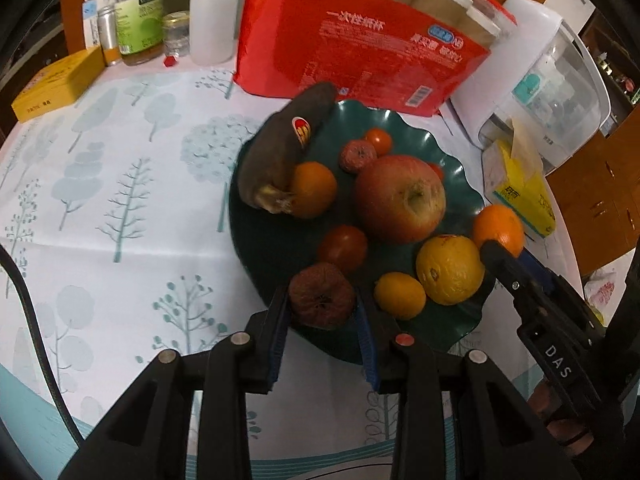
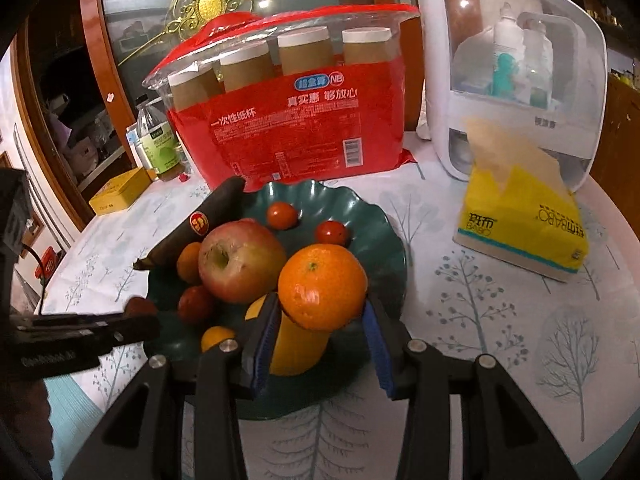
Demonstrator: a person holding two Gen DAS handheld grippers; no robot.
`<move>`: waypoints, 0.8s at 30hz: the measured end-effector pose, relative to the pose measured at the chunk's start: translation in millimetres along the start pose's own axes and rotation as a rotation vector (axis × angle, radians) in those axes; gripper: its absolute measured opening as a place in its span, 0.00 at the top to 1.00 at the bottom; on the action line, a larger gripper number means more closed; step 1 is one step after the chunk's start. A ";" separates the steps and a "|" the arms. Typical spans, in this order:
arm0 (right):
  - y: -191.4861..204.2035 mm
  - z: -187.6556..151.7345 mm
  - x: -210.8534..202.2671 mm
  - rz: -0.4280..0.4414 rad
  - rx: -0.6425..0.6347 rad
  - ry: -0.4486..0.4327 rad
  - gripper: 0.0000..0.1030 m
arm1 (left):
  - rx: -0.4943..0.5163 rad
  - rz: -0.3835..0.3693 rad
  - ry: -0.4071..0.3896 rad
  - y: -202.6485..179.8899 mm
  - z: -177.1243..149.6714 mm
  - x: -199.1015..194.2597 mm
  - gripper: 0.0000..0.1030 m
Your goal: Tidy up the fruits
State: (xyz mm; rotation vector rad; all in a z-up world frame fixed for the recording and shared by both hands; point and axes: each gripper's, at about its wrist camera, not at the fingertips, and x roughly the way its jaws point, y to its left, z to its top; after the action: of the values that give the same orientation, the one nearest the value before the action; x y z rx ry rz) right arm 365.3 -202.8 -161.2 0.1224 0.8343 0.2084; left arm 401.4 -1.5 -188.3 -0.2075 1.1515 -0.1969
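Observation:
A dark green wavy plate (image 1: 460,176) (image 2: 376,236) holds a blackened banana (image 1: 280,148) (image 2: 192,228), an apple (image 1: 400,200) (image 2: 240,264), a yellow citrus (image 1: 450,270), small oranges and tomatoes. My left gripper (image 1: 322,300) is shut on a shrivelled brown fruit (image 1: 322,300) at the plate's near rim. My right gripper (image 2: 322,304) is shut on an orange (image 2: 322,286) (image 1: 498,228) held above the plate's right side; it also shows in the left wrist view (image 1: 512,268).
Behind the plate stands a red pack of paper cups (image 1: 360,48) (image 2: 300,128). A white dispenser (image 2: 512,64) and a yellow tissue pack (image 2: 524,220) are to the right. Bottles (image 1: 212,20) and a yellow box (image 1: 56,84) stand far left.

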 end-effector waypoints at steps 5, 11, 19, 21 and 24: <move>0.8 1.3 -2.2 0.026 -0.008 0.007 0.48 | -0.014 0.005 -0.030 -3.4 -2.8 -11.2 0.44; 1.3 2.9 -26.7 0.011 0.005 -0.015 0.37 | -0.054 0.016 -0.064 2.1 -11.6 -44.4 0.32; -10.7 -35.0 -71.7 -0.013 0.027 0.034 0.32 | -0.092 0.079 -0.010 8.0 -61.2 -73.2 0.20; -15.0 -50.5 -82.9 -0.019 0.043 0.061 0.32 | -0.115 0.093 0.008 11.7 -77.2 -77.1 0.20; -19.7 -76.3 -100.9 -0.016 0.058 0.102 0.31 | -0.140 0.116 0.036 14.9 -104.9 -84.7 0.20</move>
State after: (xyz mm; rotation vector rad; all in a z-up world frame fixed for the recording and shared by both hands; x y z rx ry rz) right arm 245.2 -243.2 -143.0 0.1605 0.9434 0.1768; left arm 272.5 28.5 -158.7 -0.2613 1.2108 -0.0176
